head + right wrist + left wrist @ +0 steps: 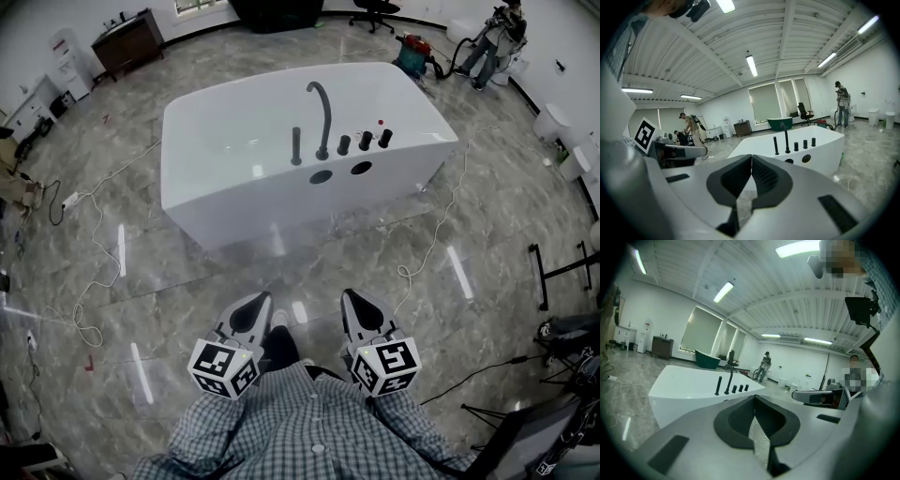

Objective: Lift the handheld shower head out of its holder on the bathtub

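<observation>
A white bathtub [225, 112] stands on the marble floor ahead of me. On its near rim the handheld shower head [296, 146] is a slim black rod upright in its holder, left of the arched black faucet [324, 117] and three black knobs [365, 141]. My left gripper [253, 300] and right gripper [358, 296] are side by side low in the head view, well short of the tub, both shut and empty. The left gripper view shows the shower head [718, 386] beyond its closed tips [754, 397]. In the right gripper view the shower head [776, 145] stands past the closed tips [751, 156].
A white cable [433, 239] snakes over the floor right of the tub, and another cable [94, 244] lies to its left. A person with a vacuum [487, 42] stands at the back right. A dark cabinet [128, 42] is at the back left, stands [562, 272] at right.
</observation>
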Motion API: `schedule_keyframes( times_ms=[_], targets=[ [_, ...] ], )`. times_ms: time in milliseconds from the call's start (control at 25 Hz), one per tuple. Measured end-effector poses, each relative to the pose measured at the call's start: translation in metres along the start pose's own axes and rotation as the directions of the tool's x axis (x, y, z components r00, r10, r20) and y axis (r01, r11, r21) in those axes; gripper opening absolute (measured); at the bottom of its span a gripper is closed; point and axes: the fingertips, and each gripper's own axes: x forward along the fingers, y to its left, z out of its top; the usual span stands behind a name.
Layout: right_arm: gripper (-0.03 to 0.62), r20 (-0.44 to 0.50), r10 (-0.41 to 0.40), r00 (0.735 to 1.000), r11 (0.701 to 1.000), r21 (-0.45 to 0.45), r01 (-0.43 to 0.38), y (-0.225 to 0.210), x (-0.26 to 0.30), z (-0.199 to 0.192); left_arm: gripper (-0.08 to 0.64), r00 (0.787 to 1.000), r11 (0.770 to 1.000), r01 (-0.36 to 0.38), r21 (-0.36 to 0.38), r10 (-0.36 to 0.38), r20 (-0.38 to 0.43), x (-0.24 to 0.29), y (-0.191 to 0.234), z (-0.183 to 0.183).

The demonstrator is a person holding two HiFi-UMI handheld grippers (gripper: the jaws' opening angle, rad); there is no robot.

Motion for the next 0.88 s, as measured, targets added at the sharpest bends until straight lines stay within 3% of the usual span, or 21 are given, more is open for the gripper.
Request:
schedule_keyframes(
  times_ms=[360,880],
  targets=[
    [0.017,0.004,0.010,1.000,0.997,-0.075,-0.010,0.000,0.066,0.032,0.006,1.000,1.000,0.023,0.001,-0.023,-0.008,0.044,0.056,0.035],
    [0.017,0.009,-0.028,1.000,0.999,-0.033,0.028,-0.007,0.178,0.075,0.006,0.998,0.998,0.062,0.011,-0.062,-0.014,0.103,0.146,0.084]
  ],
)
